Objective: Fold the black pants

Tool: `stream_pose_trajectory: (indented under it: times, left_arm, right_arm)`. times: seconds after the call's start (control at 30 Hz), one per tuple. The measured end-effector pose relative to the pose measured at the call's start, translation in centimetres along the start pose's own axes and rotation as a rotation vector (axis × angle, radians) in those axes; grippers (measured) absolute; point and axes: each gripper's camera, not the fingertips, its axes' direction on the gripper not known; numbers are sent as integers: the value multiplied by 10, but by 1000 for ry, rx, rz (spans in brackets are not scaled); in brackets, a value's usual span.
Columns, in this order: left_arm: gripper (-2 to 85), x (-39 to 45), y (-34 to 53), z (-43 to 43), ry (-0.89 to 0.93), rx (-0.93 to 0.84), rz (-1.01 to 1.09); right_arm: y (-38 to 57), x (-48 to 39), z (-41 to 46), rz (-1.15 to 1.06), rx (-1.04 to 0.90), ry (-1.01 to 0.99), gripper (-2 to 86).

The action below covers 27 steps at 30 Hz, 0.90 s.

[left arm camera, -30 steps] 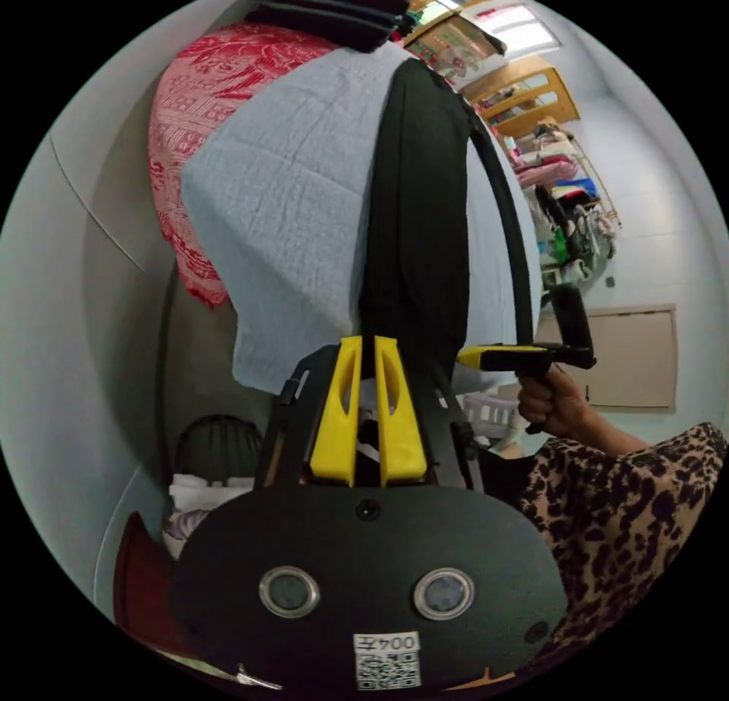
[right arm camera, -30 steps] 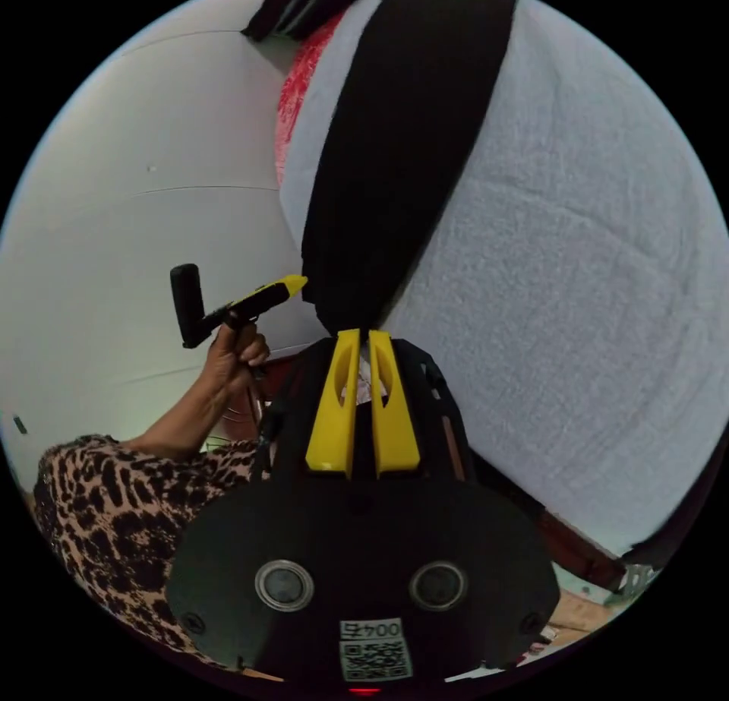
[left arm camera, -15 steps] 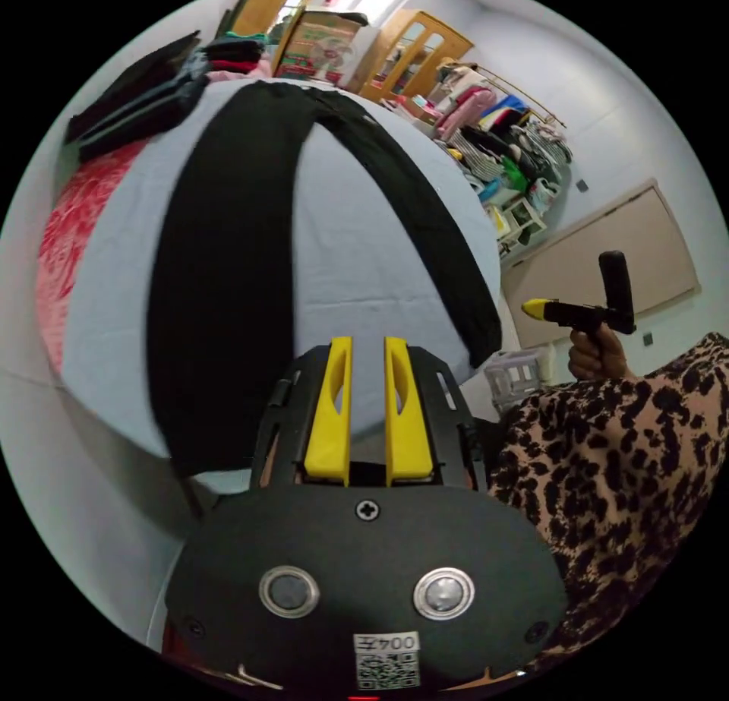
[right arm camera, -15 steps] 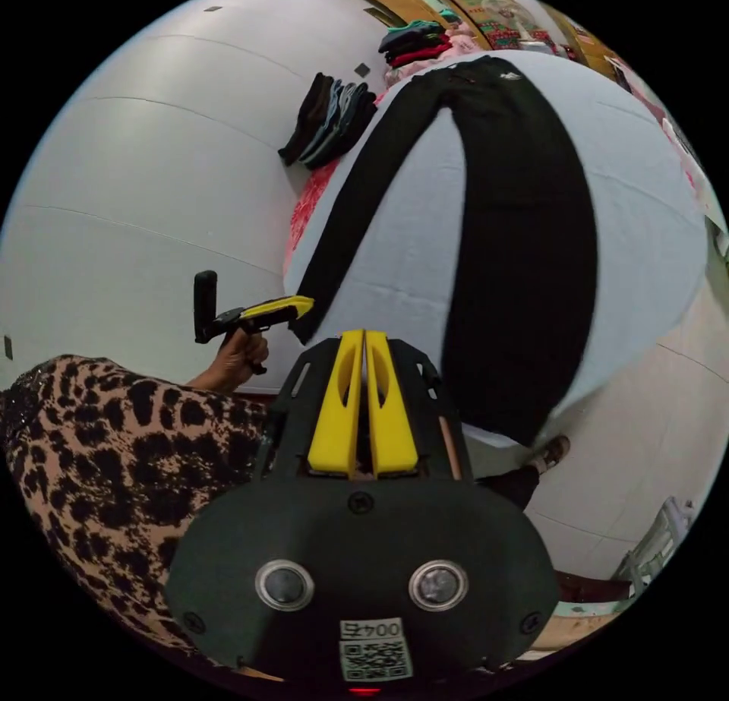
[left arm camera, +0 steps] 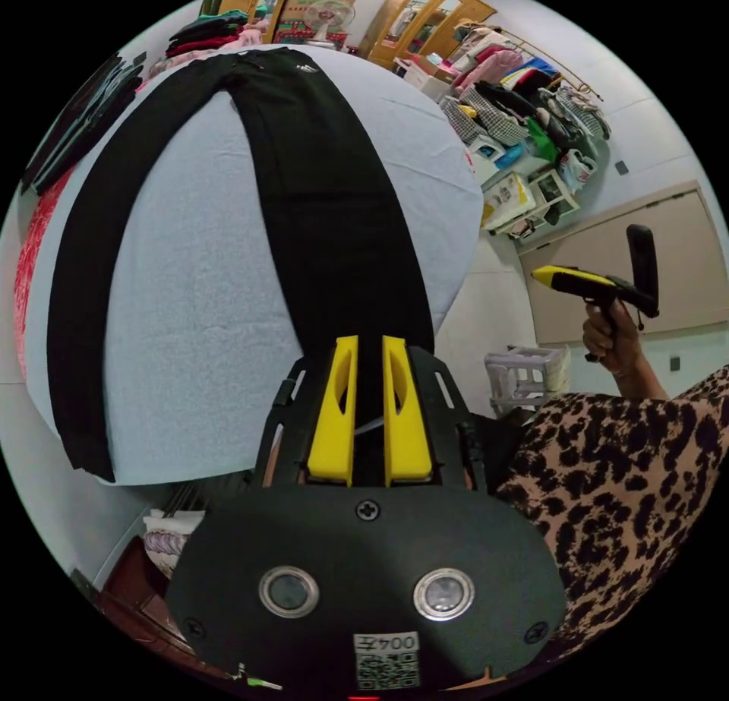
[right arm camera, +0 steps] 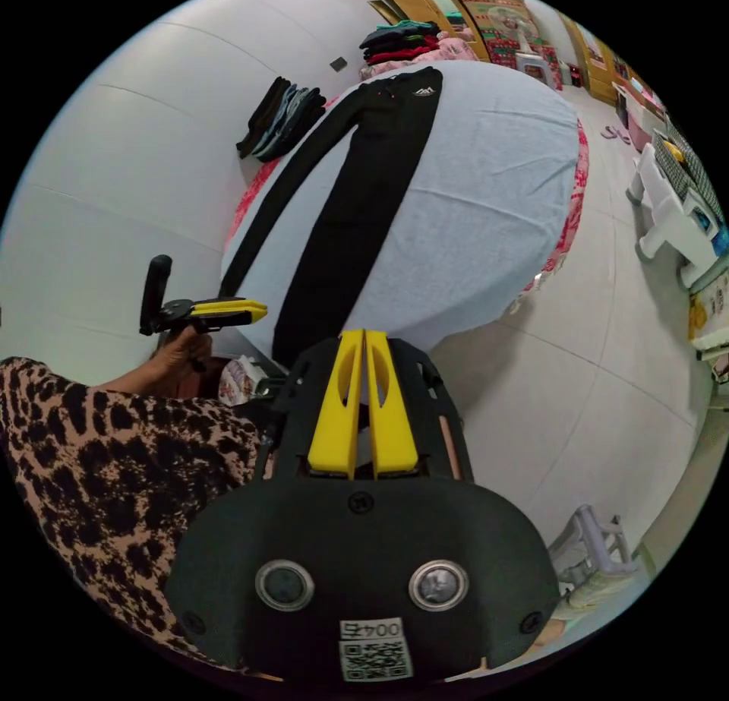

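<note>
The black pants (left arm camera: 326,200) lie flat on the light blue cover (left arm camera: 190,291) of the bed, waist at the far end, the two legs spread in a V. My left gripper (left arm camera: 369,342) hangs off the bed's near edge in front of the wider leg's hem, its jaws a narrow gap apart with nothing between them. In the right gripper view the pants (right arm camera: 364,192) stretch away over the cover (right arm camera: 486,200). My right gripper (right arm camera: 364,335) is shut and empty, back from the bed. A hand holds the left gripper (right arm camera: 262,306) near the hems. The right gripper (left arm camera: 535,274) hangs beside the bed.
A stack of folded dark clothes (right arm camera: 281,116) lies by the wall on the bed, and more folded clothes (right arm camera: 399,40) at its far end. A loaded clothes rack (left arm camera: 524,86), a white stool (left arm camera: 528,371) and a white shelf (right arm camera: 668,207) stand on the tiled floor. A leopard-print sleeve (left arm camera: 630,465) is close by.
Both grippers held the leg hems a second ago. They have let go and drawn back from the bed, and the pants now lie spread on the cover.
</note>
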Motion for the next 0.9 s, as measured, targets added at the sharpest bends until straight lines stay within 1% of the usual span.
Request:
stream_pose_trajectory:
  times: [0.1,0.2,0.27,0.37,0.5,0.57,0.7,0.83,0.9]
  left_arm:
    - [39,-3,-9,-5,18,19,-43]
    - [42,-9,-18,-14,31,55,-64]
    - [43,-16,-24,-19,23,64,-57]
    - [46,-37,-38,-29,-10,70,-20]
    - [53,-85,-73,-48,-21,73,31]
    - [55,-104,-92,-58,-25,80,60]
    - [55,-133,-138,-70,-132,89,130]
    - [46,-150,-172,-70,-190,115,101]
    - [35,-152,-182,-73,-238,176,68]
  right_arm:
    - [-17,-11,-5,1,8,25,18]
    - [-39,-28,3,7,-7,8,63]
    - [-66,-46,14,3,-30,19,85]
    - [-109,-72,24,10,-14,59,105]
    - [-167,-97,34,64,29,78,114]
    - [-212,-114,43,64,40,140,114]
    - [-285,-132,47,16,55,247,114]
    - [-370,-137,47,-44,84,338,113]
    - [-403,-137,48,-81,111,377,111]
